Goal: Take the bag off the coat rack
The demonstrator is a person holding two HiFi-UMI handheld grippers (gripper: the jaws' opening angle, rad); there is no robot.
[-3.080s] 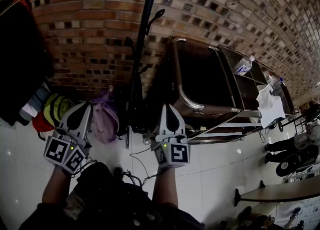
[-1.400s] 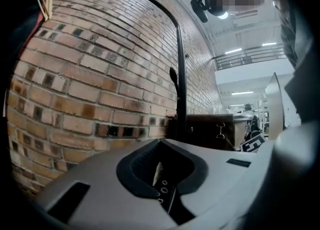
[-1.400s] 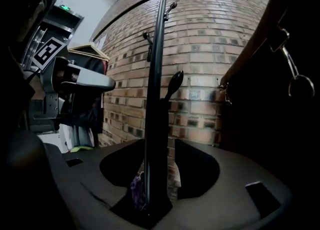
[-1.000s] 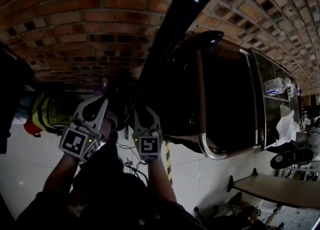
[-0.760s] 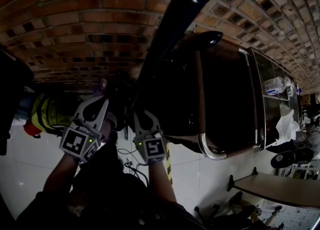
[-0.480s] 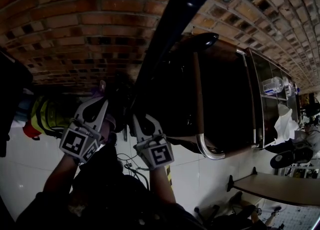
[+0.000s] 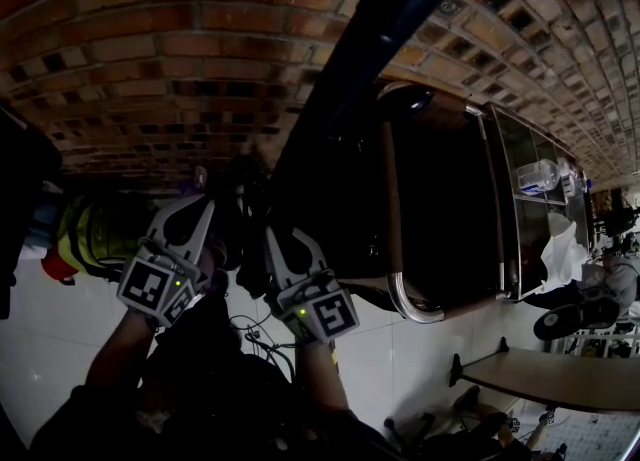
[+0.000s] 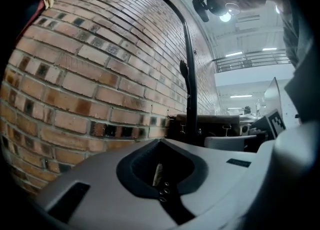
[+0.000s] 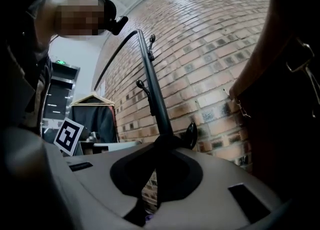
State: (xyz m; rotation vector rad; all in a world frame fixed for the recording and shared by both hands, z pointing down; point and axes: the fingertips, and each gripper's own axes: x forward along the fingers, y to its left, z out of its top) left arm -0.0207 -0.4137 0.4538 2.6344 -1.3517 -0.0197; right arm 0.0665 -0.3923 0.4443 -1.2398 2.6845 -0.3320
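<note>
Right tool [image 7: 274, 239]: jaws drawn together, low centre of the head view, close against the pole of the coat rack [image 7: 372, 44]. In the right gripper view a dark band runs down between the jaws, with a scrap of purple below it. I judge this band to be the strap [image 9: 164, 176], and the pads appear nipped on it.

Left tool [image 7: 205, 205]: jaws together, just left of the right tool. Only a pale sliver shows in the gap, and I cannot tell what it is.

Bag [image 7: 222, 241]: on the rack, hanging low between the two tools in deep shadow, in front of the brick wall [image 7: 150, 59]. Its outline is poorly resolved.

Step in hand, by my judgement: securing the grip on the strap ahead of lift-off. Removal is not yet done.

The next move calls for raising the strap up and clear of its hook, then drawing it away from the pole with the clamp held firm throughout. Which hook carries the strap is not visible.
</note>
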